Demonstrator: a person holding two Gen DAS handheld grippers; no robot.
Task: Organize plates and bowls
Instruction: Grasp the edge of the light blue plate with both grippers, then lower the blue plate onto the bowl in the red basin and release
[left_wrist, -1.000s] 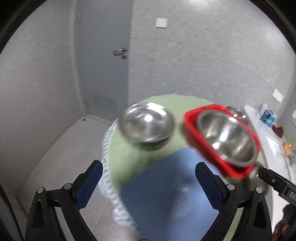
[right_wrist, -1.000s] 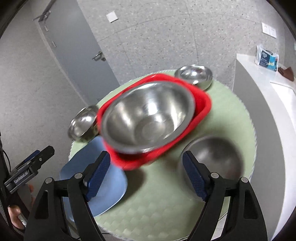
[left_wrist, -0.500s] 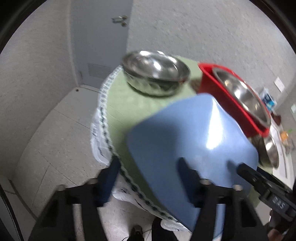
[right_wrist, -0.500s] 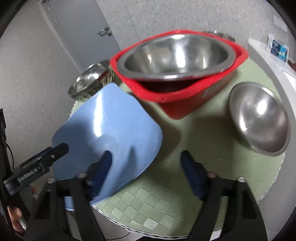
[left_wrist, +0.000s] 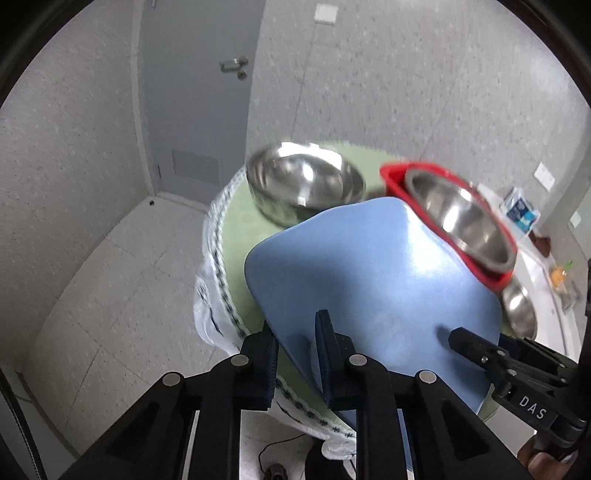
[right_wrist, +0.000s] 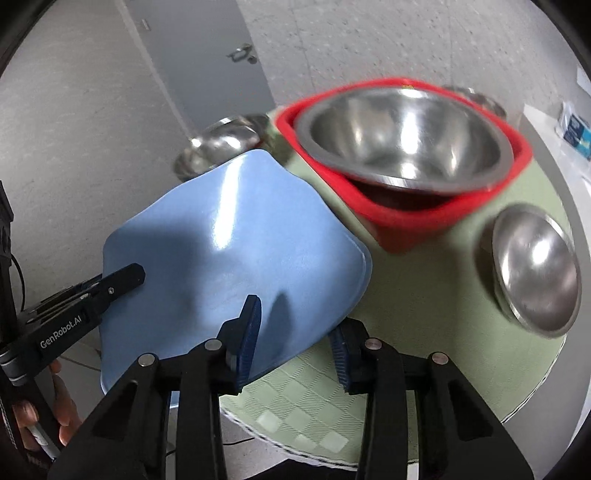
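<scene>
Both claws are pinching the blue plate's near rim, left claw and right claw, lifting it off the counter; uneven pulling risks the blue plate slipping into the red bowl.

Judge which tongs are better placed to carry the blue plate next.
Left. The left tongs are shut on the near edge of the blue plate; the right tongs only straddle a corner, grip unclear.

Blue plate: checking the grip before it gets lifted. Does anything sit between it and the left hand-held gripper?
Nothing visible does. The left hand-held gripper is shut directly on the near edge of the blue plate.
</scene>
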